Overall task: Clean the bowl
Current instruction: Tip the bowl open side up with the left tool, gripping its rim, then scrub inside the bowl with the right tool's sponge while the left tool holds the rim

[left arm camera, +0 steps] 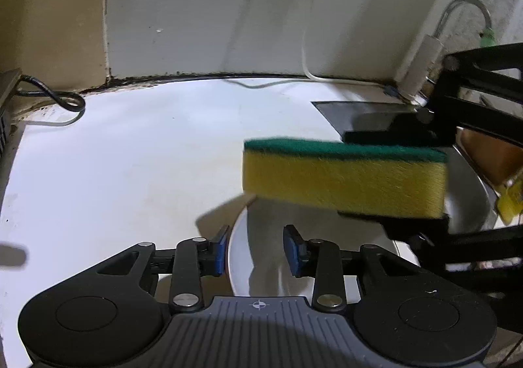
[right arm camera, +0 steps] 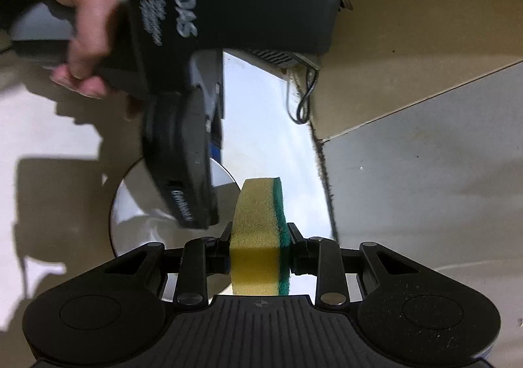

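2 grippers: right fingers clamp the sponge; left fingers, apart, seemingly straddle the bowl rim.

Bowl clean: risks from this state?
1. The left gripper has its pads open astride the bowl rim, not pressing it, so the bowl may slide under scrubbing.
2. The right gripper pinches the sponge at one end; its long free end may flex or twist out.

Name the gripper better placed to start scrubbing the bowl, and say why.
Right. The right gripper is shut on the sponge beside the bowl. The left gripper straddles the bowl's rim, pads not pressing, and probably serves better for steadying.
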`<act>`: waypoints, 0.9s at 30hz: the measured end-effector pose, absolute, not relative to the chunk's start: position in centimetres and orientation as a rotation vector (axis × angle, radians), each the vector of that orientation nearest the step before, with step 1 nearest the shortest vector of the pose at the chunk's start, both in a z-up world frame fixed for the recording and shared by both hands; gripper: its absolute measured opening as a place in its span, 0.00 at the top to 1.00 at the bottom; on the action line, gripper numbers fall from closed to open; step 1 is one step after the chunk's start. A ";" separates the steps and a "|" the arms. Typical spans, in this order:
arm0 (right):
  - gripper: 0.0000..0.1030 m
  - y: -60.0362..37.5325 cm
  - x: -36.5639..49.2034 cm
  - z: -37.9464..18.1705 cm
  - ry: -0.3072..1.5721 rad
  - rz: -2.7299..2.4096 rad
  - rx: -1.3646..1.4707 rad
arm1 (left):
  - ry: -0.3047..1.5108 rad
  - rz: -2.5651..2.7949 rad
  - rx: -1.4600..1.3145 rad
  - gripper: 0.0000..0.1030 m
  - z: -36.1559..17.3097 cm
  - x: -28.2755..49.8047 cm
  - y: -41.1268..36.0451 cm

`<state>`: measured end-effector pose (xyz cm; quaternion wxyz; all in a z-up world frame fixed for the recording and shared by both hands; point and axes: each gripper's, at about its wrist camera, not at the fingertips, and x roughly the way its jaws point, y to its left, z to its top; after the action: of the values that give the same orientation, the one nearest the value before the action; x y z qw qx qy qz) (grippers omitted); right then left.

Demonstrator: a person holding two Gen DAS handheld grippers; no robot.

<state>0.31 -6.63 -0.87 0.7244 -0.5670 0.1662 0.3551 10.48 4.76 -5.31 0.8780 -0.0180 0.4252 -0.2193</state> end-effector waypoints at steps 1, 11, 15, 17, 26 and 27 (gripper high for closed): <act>0.71 -7.1 -0.5 -0.8 0.363 0.779 -1.282 | 0.887 -0.466 -0.032 0.63 -5.3 10.3 4.6; 0.71 -8.0 -2.6 0.4 0.370 0.783 -1.336 | 0.816 -0.488 0.087 0.66 -3.2 6.3 7.2; 0.71 -5.6 -2.1 -1.6 0.417 0.886 -1.320 | 0.813 -0.550 0.162 0.65 -3.2 4.8 7.0; 0.71 -5.5 -1.1 -2.0 0.474 0.940 -1.294 | 0.810 -0.556 0.167 0.64 -3.3 4.2 7.1; 0.71 -6.3 0.4 0.0 0.586 1.090 -1.340 | 0.792 -0.601 0.155 0.49 -3.4 3.4 7.2; 0.71 -6.4 0.1 0.0 0.587 1.097 -1.362 | 0.791 -0.610 0.155 0.49 -3.5 3.4 7.2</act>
<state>0.13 -6.45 -0.02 0.6039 -0.5886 0.2535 0.4739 3.36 7.15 -3.45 0.8749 0.0742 0.3788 -0.2923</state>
